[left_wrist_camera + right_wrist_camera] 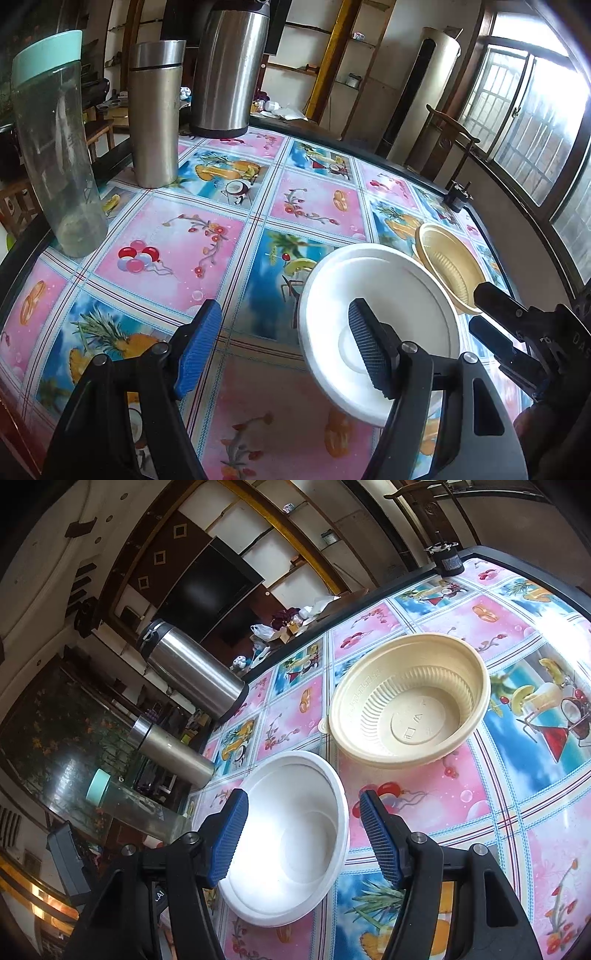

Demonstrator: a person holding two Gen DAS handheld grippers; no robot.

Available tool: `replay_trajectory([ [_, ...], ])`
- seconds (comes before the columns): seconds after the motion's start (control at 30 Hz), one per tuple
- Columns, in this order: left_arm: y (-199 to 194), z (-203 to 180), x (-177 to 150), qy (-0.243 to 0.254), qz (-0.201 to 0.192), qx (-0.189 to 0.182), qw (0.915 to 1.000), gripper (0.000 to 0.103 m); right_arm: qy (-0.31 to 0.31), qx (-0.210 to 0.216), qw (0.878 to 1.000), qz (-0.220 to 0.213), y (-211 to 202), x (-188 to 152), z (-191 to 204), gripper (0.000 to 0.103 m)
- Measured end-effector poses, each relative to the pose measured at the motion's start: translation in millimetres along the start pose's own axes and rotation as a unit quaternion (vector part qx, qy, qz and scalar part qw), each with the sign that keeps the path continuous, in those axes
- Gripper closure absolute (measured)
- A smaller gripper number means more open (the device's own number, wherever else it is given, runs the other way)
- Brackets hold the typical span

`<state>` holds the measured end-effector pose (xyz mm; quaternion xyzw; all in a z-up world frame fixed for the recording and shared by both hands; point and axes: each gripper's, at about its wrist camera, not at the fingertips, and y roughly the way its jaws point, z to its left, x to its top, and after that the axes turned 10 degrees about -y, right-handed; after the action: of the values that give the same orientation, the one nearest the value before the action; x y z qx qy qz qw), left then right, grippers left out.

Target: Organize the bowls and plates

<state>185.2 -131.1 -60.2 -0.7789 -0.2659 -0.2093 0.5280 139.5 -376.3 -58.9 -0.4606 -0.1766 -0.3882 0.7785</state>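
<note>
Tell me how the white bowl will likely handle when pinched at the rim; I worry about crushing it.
The white bowl looks like thin moulded foam or pulp, so it is probably very light and may slide on the glossy tablecloth if nudged. Its thin rim may flex or dent under the ribbed fingers. Its broad, low shape makes tipping unlikely.

Table: dark-rimmed top (402,162) under a glossy oilcloth (236,236) of pink and blue fruit panels.
Window: barred panes (532,122) at right, bright daylight.
Shelving: open wall shelves (354,48) with a yellow upright (328,55).
Chair: dark wooden back (448,140) at the far table edge.
Standing unit: tall cream tower (424,92) behind the chair.
Television: black screen (207,590) in a wooden cabinet.
</note>
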Motion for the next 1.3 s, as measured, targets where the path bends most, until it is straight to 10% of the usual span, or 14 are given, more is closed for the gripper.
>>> replay_trajectory([
  [1.3, 28.7, 36.3, 9.1, -0.100, 0.133, -0.120, 0.9788, 0.030, 0.036, 0.020, 0.998, 0.044, 15.5, -8.0, -7.1, 0.052],
])
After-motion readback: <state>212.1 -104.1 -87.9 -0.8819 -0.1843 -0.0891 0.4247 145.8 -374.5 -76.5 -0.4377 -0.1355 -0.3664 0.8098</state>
